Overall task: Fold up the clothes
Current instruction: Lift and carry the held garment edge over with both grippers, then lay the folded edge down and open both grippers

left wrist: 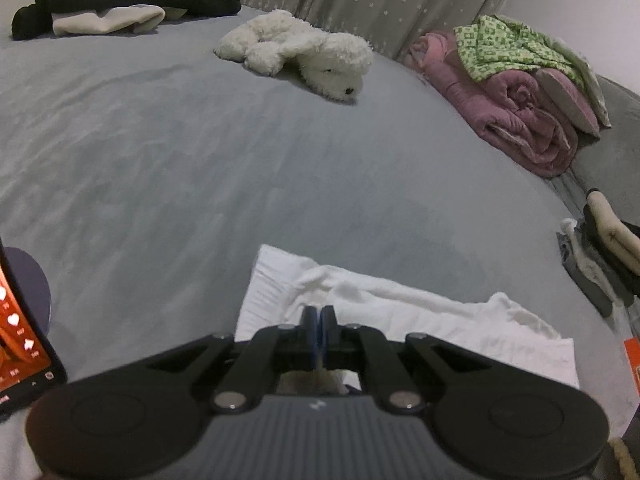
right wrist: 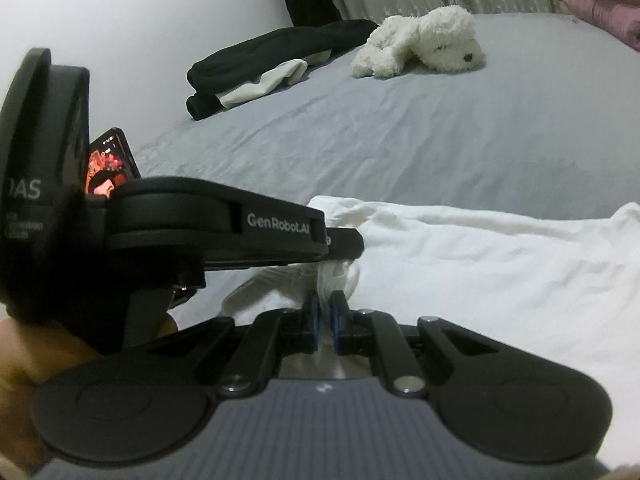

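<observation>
Your 2 jaws are both nearly closed, the left gripper (left wrist: 319,314) and the right gripper (right wrist: 326,300) each pinching the white garment (right wrist: 500,264), which lies on the grey bed (left wrist: 200,160) in front of the plush dog (left wrist: 304,52). Keep both grips level and the edge tight. The phone (left wrist: 24,320) stands left of the garment; avoid it.

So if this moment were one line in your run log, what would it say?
step: folding | left gripper: shut on white garment | right gripper: shut on white garment | surface: grey bed
</observation>
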The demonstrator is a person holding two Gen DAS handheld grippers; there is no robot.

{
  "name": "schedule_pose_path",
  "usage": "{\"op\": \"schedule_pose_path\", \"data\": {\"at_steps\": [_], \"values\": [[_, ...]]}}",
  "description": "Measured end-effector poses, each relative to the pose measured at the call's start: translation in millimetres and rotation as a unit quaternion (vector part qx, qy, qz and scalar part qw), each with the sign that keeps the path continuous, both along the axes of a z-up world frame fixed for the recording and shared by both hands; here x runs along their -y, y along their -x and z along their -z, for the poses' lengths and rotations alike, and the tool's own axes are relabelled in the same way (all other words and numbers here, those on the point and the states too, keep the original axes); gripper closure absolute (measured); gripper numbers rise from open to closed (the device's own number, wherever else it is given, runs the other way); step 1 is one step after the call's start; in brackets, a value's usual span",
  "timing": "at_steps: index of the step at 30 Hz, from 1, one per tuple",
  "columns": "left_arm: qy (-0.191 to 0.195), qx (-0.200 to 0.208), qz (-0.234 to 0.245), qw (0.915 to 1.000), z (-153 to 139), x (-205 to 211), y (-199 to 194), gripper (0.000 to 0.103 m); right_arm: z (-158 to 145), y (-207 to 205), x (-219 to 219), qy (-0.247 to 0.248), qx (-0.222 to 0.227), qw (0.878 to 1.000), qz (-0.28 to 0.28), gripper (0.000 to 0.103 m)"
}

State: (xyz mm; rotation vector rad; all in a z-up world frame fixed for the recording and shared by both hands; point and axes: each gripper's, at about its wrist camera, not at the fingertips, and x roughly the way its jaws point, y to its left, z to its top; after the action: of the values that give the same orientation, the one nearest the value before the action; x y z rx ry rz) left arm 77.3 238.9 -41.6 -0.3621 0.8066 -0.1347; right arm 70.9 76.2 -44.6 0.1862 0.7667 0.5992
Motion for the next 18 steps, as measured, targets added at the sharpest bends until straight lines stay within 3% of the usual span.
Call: {"op": "schedule_pose_path", "data": {"at_steps": [12, 16, 18], "values": [[-0.004, 0.019, -0.051, 0.9985, -12.1, -9.7, 7.6, 0.101, -2.6, 6.1, -4.9, -0.049, -0.032, 0.996, -0.064, 0.085], [0.001, 0.036, -0.058, 0.9977, -20.0, -14.1, 14.8, 0.100, -7.8, 7.8, 5.0, -0.061, -0.045, 0.995, -0.068, 0.066], [0.005, 0.047, -0.051, 0.9976, -23.9, -13.6, 19.0, 0.100, -12.4, 9.3, 13.4, -0.062, -0.042, 0.995, -0.062, 0.066]]}}
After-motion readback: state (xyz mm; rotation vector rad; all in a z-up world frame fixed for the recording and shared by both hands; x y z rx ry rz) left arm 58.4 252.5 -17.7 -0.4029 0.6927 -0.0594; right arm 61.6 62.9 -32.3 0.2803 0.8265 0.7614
